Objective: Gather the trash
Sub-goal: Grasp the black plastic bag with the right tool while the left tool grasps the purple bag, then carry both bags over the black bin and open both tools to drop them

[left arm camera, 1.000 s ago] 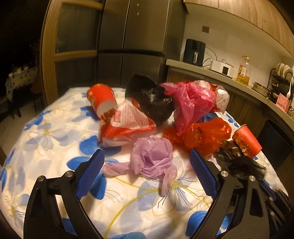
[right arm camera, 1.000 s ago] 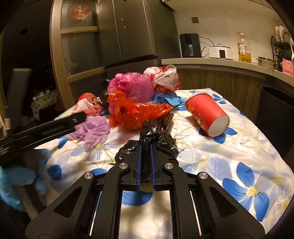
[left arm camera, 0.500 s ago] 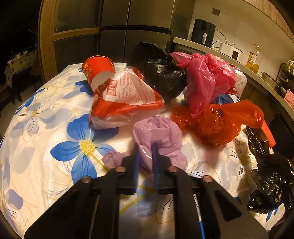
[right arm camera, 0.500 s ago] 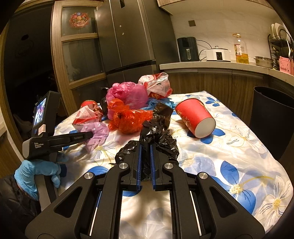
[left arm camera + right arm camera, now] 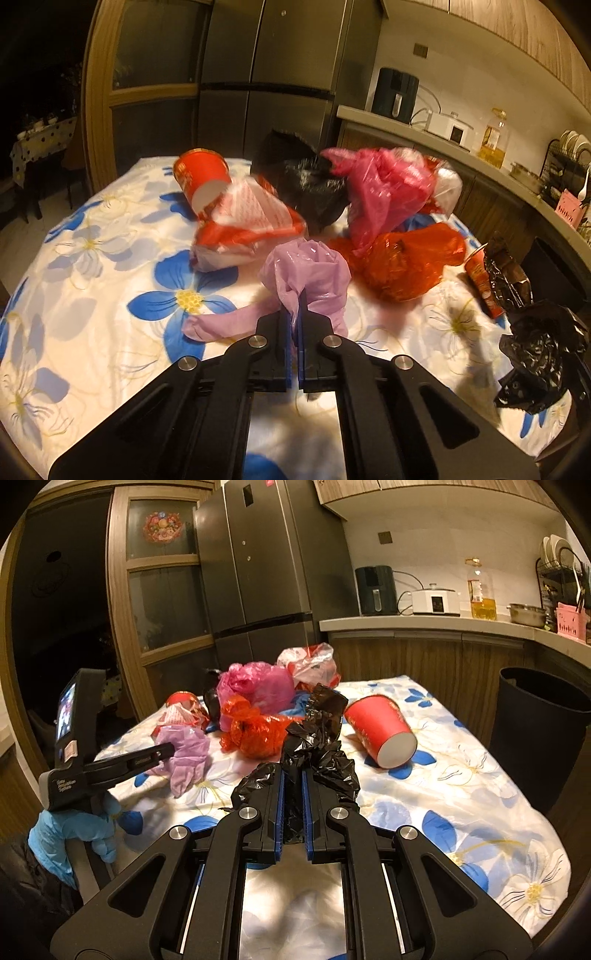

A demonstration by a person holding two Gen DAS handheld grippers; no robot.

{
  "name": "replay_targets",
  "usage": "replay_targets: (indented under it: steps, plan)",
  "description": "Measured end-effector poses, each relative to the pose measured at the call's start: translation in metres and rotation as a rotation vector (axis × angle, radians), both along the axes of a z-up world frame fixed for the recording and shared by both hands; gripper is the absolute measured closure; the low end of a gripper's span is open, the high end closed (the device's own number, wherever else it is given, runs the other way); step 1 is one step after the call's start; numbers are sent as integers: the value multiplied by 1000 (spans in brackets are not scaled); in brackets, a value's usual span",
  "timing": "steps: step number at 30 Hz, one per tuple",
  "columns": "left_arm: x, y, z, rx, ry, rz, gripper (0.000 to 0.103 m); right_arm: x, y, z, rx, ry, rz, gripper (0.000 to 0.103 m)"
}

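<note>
The left gripper [image 5: 295,317] has its jaws clamped on a thin fold of the lilac bag [image 5: 306,273], mid-worktop [image 5: 92,295]; the right gripper [image 5: 293,794] is clamped on a black bag [image 5: 314,746]. Slippery film could slide free. Count: two red cups, roughly seven bags; bin [image 5: 535,731] at three o'clock.

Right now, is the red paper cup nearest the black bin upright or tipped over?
Tipped over: the red paper cup lies on its side on the floral tablecloth, its white base facing the camera.
</note>
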State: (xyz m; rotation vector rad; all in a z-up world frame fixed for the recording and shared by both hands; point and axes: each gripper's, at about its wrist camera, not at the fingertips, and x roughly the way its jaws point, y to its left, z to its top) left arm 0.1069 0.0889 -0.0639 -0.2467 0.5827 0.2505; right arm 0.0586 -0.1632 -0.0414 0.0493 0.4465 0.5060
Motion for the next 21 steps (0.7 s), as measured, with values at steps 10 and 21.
replay_targets:
  steps: [10, 21]
  plan:
    - [-45, -1, 52, 17, -152, 19, 102, -9, -12, 19, 30, -33, 1, 95]
    - [-61, -32, 111, 77, -302, -50, 102, -6, -30, 53, 79, -93, 1, 95]
